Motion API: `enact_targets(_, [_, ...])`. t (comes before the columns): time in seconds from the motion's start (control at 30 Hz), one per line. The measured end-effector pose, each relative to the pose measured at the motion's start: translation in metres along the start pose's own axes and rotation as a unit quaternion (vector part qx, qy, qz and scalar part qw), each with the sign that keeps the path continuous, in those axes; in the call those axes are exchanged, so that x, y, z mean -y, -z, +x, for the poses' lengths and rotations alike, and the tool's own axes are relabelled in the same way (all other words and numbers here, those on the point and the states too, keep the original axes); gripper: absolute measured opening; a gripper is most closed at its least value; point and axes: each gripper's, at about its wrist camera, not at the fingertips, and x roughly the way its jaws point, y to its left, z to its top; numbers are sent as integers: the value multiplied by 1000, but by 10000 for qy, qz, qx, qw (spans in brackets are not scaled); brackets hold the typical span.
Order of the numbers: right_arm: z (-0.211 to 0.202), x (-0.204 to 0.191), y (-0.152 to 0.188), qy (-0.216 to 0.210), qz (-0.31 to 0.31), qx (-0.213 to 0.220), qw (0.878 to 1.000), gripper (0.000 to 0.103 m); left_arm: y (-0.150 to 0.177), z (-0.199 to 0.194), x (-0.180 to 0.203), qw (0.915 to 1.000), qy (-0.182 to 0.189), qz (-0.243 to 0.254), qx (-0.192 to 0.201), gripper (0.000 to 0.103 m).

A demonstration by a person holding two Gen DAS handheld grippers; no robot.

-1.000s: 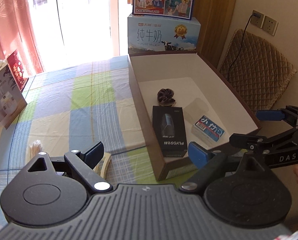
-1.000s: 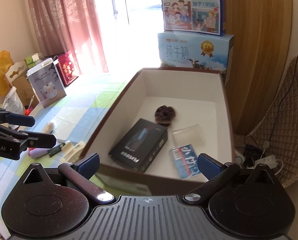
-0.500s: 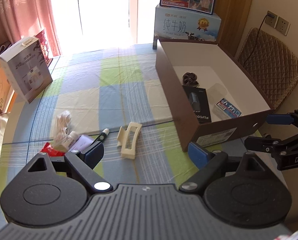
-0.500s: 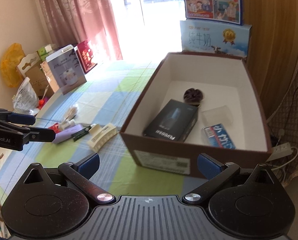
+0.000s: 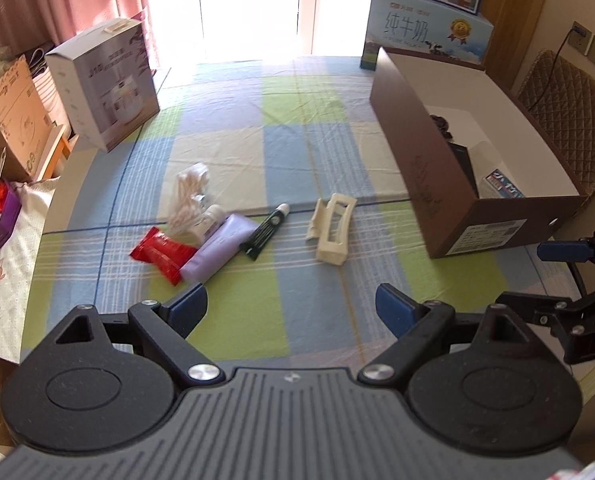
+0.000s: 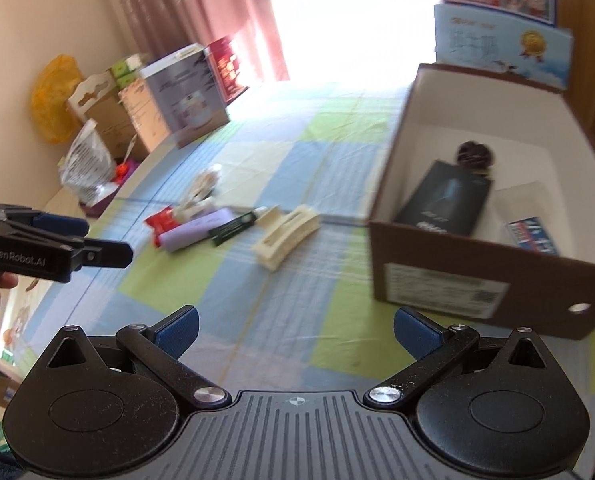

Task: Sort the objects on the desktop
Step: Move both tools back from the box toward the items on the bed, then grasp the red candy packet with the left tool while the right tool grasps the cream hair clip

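On the checked tablecloth lie a cream hair clip, a dark green tube, a lilac tube, a red packet and a bag of cotton swabs. The brown box at the right holds a black carton, a dark scrunchie and a blue-and-white packet. My left gripper is open and empty, well short of the loose items. My right gripper is also open and empty, near the box's front corner.
A white appliance box, cardboard cartons and bags crowd the table's left edge. Milk cartons stand behind the brown box. A quilted chair stands at the right by wall sockets.
Both grippers have drawn back from over the box toward the near edge and swung left; the loose items on the cloth have come into view. Both stay open.
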Motion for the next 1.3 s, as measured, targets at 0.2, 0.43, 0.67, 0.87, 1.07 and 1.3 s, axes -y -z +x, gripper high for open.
enact_targets(0.2, [20, -21, -2, -71, -16, -125, 9999, 101, 8, 3, -29, 9998, -52, -159, -110, 89])
enact_targets(0.43, [44, -37, -6, 72, 107, -188, 9997, 101, 14, 9, -62, 9990, -142, -360, -217, 89])
enact_targets(0.67, [74, -47, -14, 481, 471, 159, 9976, 101, 16, 25, -88, 9976, -280, -557, -296, 88])
enact_targets(0.87, [108, -52, -25, 768, 465, 339, 9954, 86, 13, 52, -104, 9956, -543, -707, -277, 85])
enact_targets(1.07, [139, -43, -32, 1061, 532, 390, 9922, 66, 2, 76, -121, 9940, -630, -868, -193, 85])
enact_targets(1.3, [167, -33, -38, 1247, 491, 214, 9908, 55, -9, 101, -130, 9927, -682, -955, -275, 85])
